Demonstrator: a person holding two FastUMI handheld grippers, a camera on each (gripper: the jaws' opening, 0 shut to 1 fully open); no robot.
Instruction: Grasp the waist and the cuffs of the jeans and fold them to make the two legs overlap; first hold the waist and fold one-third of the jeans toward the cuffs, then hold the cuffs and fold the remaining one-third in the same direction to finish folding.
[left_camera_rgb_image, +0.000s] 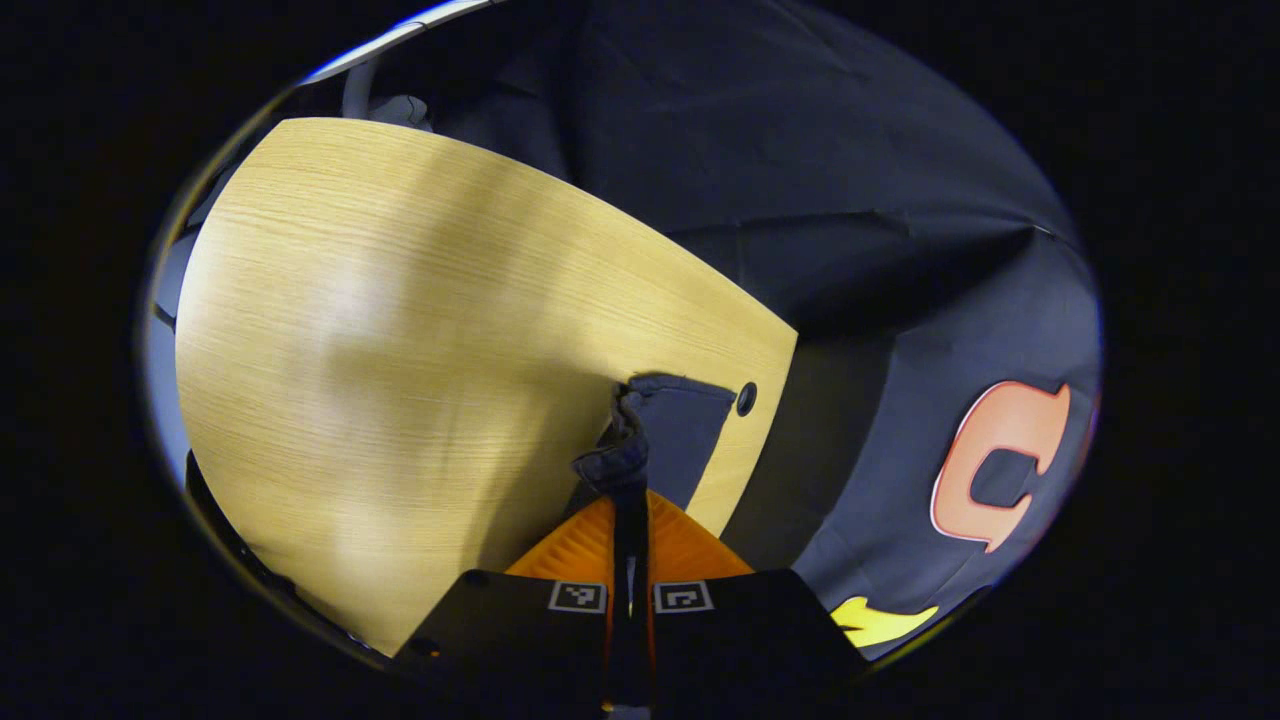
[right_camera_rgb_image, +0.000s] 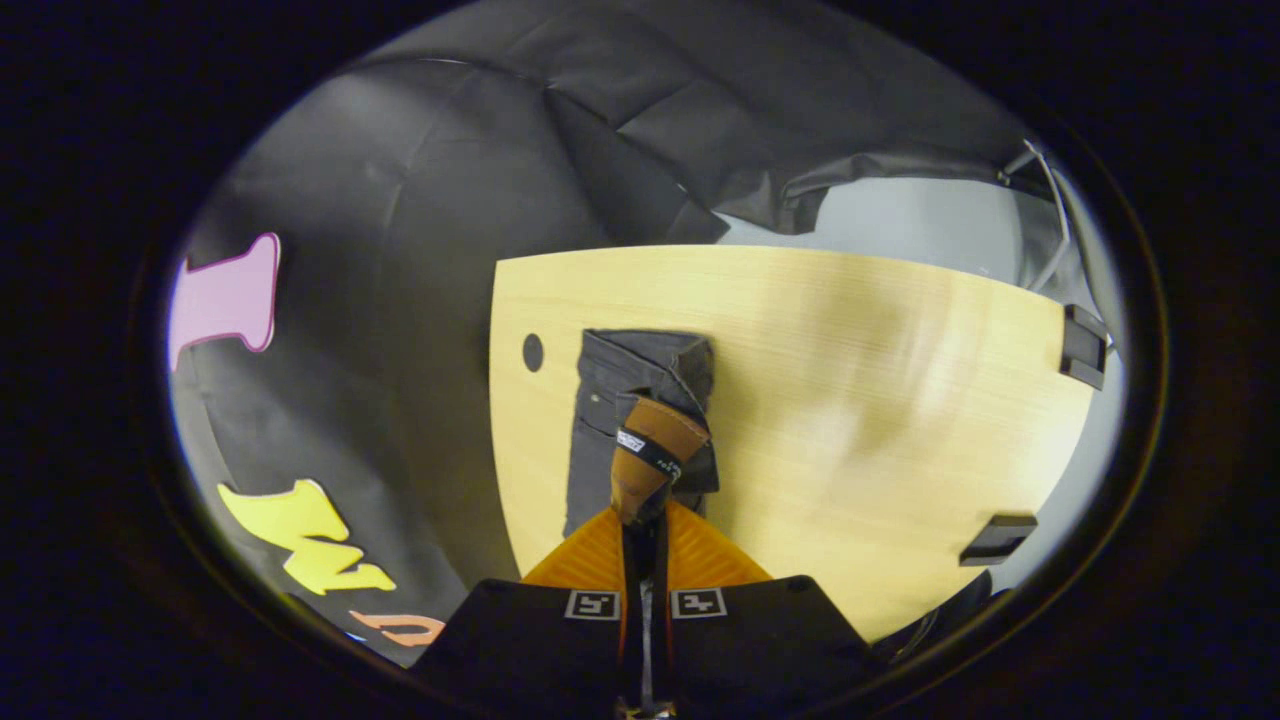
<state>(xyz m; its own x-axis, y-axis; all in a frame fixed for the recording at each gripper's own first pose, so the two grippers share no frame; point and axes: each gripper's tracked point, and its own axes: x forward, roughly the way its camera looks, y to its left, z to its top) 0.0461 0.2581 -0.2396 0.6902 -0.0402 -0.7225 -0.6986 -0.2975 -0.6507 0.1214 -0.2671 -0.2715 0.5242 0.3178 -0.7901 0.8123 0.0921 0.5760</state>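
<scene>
Dark jeans lie on the light wooden table, near its left edge in the right gripper view. My right gripper is shut on the waistband with its brown leather patch, lifted off the rest of the denim. In the left gripper view my left gripper is shut on a bunched fold of the jeans, held up above a flat part of the dark cloth that lies near the table's right edge.
A round hole pierces the table top beside the jeans; the hole also shows in the right gripper view. Two black brackets sit at the table's right edge. The bare table spreads wide to the left.
</scene>
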